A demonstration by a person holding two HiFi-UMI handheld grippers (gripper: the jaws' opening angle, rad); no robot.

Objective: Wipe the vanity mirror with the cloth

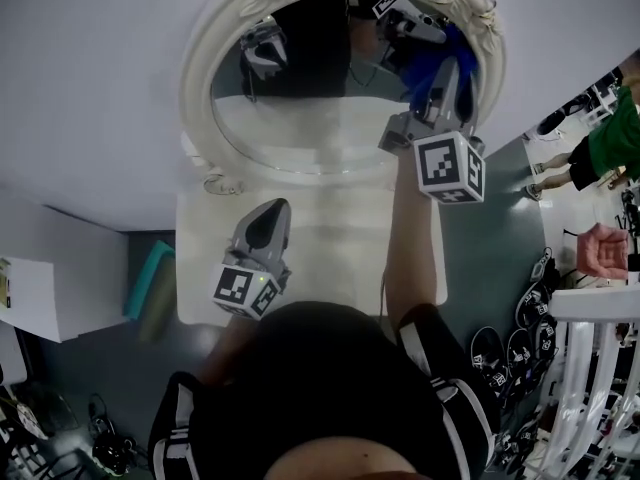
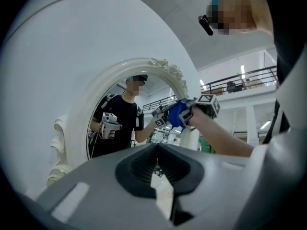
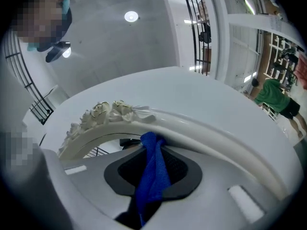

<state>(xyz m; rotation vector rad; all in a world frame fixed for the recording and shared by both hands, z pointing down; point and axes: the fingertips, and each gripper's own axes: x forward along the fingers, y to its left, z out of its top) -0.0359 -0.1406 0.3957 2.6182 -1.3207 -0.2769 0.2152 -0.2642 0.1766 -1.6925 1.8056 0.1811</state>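
Well, the right gripper's [image 3: 152, 150] jaws are clamped on a blue cloth [image 3: 154, 176]. It bunches between them and pokes out against the top of the mirror [image 1: 300, 128], just under the carved roses of its white frame [image 3: 108, 111]. The left gripper [image 2: 156, 152] has its jaws closed together on nothing and hangs low over the white table [image 1: 330, 233], apart from the glass. That cloth looks soft, light and floppy, so a pinch on a gathered fold suits it. The glass is likely fragile and slick, and wants gentle pressure.
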